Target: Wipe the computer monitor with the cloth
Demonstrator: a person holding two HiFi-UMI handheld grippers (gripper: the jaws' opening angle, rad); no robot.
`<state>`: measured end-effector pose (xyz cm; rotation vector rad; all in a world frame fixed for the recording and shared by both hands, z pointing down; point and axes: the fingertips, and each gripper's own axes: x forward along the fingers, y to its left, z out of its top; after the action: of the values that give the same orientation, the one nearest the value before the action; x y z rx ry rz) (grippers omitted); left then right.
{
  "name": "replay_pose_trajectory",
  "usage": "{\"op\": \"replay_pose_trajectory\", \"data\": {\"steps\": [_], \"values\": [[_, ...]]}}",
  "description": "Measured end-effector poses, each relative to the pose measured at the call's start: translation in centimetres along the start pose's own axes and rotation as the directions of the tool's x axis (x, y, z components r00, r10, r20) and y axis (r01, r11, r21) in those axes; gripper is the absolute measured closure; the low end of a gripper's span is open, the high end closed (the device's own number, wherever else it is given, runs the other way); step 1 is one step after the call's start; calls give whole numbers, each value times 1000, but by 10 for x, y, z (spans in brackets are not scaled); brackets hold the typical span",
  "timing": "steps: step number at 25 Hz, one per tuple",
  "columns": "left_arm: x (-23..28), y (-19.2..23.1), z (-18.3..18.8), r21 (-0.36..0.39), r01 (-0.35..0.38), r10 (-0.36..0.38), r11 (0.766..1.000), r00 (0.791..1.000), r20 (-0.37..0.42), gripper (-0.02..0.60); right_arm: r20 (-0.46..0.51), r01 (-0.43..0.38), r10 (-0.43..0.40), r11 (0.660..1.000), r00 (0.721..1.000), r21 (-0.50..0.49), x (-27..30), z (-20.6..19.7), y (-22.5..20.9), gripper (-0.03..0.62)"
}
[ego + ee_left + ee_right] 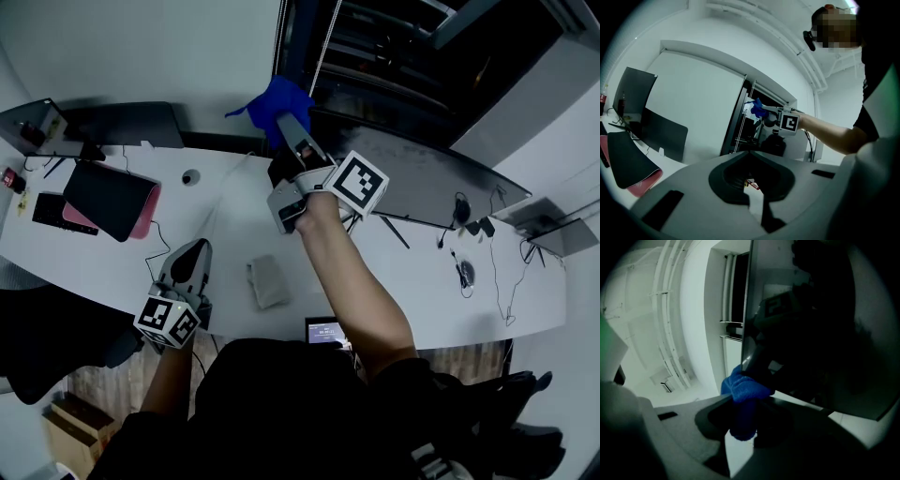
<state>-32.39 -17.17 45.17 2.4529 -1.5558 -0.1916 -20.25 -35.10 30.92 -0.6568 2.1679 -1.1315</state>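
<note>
Two grippers, head view: held well apart over a curved white desk (103, 272)
Right gripper (291, 131), head view: lifted high to the left end of the dark monitor (422, 173), clenched on the blue cloth (272, 101)
Left gripper (191, 253), head view: low near the desk's front edge, pointing away from the person, jaws brought to a point
Desk, head view: dotted with a folded grey rag (268, 281) between the two arms, a black sleeve (108, 197) with pink beneath it at the left, and a lit phone (327, 332) by the near edge
Left jaws, left gripper view: tips closed on each other, gripping nothing; aimed toward the right gripper, its marker cube and the blue cloth
Right jaws, right gripper view: clamped on the blue cloth, bunched between them and bulging forward
Monitor, right gripper view: filling the upper right as a dark screen, met at its lower left edge by the cloth's front, seemingly touching
</note>
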Motion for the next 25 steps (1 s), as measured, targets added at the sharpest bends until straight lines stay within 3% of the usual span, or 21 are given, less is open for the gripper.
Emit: {"op": "replay_pose_trajectory", "data": {"steps": [7,12,15,18,19,21,23,25], "values": [[-7,-3,-3,-5,9,-9,1000,1000,-9,588,13,-86,86,996,996,9,-1,10,33,499],[-5,-14,-5,-1,24,-24,1000,1000,-16,588,83,-148,149,989,985,-12,-33,45,58,499],[-1,-22,-5,2,48,-48,999,999,-14,588,113,-144,156,984,981,-109,-69,66,69,499],[8,-30,-2,10,83,-83,996,996,-12,586,124,-78,118,954,985,-288,-111,82,74,498],[11,-33,-2,13,95,-95,995,995,-12,588,125,-40,93,925,988,-379,-125,86,75,497],[19,-40,0,17,116,-116,993,993,-9,588,123,45,34,813,992,-580,-153,90,79,497],[27,-49,1,23,136,-136,990,991,-6,588,133,125,-37,651,990,-748,-178,89,83,497],[36,-61,1,31,158,-158,987,987,-3,588,164,208,-132,473,978,-856,-203,85,75,497]]}}
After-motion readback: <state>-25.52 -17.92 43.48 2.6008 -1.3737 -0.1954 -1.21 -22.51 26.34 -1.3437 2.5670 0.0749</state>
